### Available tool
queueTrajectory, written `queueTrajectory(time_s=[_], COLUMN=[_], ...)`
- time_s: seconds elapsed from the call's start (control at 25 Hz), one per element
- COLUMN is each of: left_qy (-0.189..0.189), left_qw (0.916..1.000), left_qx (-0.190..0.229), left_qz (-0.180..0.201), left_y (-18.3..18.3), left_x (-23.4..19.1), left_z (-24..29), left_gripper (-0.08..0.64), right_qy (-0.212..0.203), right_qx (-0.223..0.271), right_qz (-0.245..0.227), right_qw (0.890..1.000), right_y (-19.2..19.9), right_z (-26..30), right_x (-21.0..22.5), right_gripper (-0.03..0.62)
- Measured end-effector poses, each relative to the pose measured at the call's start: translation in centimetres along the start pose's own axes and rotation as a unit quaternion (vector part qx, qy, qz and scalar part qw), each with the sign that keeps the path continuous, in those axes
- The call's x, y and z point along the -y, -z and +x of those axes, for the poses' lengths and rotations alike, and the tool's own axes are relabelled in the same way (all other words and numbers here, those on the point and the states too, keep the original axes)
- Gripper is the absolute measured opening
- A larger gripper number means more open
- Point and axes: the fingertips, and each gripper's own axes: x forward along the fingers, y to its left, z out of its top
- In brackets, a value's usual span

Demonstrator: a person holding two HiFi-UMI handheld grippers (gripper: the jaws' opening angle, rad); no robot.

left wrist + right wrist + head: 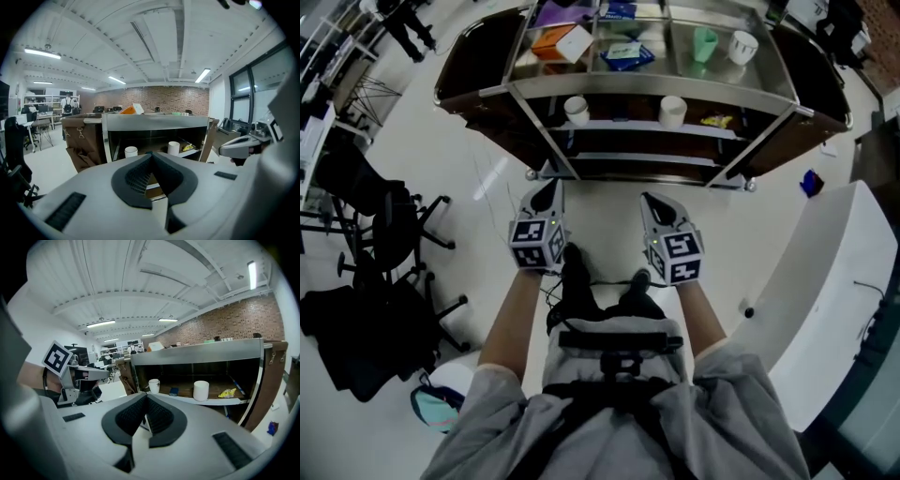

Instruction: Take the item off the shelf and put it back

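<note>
A steel shelf cart (649, 86) stands in front of me. Its middle shelf carries two white cups (576, 110) (672, 111) and a yellow packet (717, 120). On the top level lie an orange box (551, 41), a blue pack (627, 56), a green cup (704, 43) and a white cup (742, 46). My left gripper (548, 186) and right gripper (652, 200) hover side by side short of the cart, both shut and holding nothing. The left gripper (151, 155) points at the two cups (131, 151) (174, 148). The right gripper (146, 397) faces a mug (154, 386), a cup (200, 390) and the packet (227, 393).
Black office chairs (384, 220) stand on the floor to the left. A white table (834, 281) runs along the right, with a small blue thing (811, 182) on the floor near it. A person (68, 105) stands far off at the left. A brown cloth organiser (82, 140) hangs on the cart's left end.
</note>
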Motion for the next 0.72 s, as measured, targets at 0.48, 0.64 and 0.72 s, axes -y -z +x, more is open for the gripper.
queueTrajectory(time_s=[0.48,0.64,0.72], left_qy=[0.03,0.03,0.027], left_qw=[0.9966,0.994,0.9932], left_qx=[-0.075,-0.103,-0.111], left_qz=[-0.017,-0.016,-0.025], left_y=[0.5,1.6,2.0], left_x=[-4.9,-6.4,-7.3], left_z=[15.5,19.9,21.9], left_gripper=[0.145,0.234,0.291], right_qy=[0.021,0.014,0.012], right_qx=[-0.046,-0.057,-0.068], right_qz=[0.006,0.011,0.007], right_qw=[0.999,0.998,0.998], right_y=[-1.4,-1.8,-1.4], right_z=[10.2,13.2,14.5], right_x=[1.7,1.5,1.6], right_gripper=[0.009,0.009,0.009])
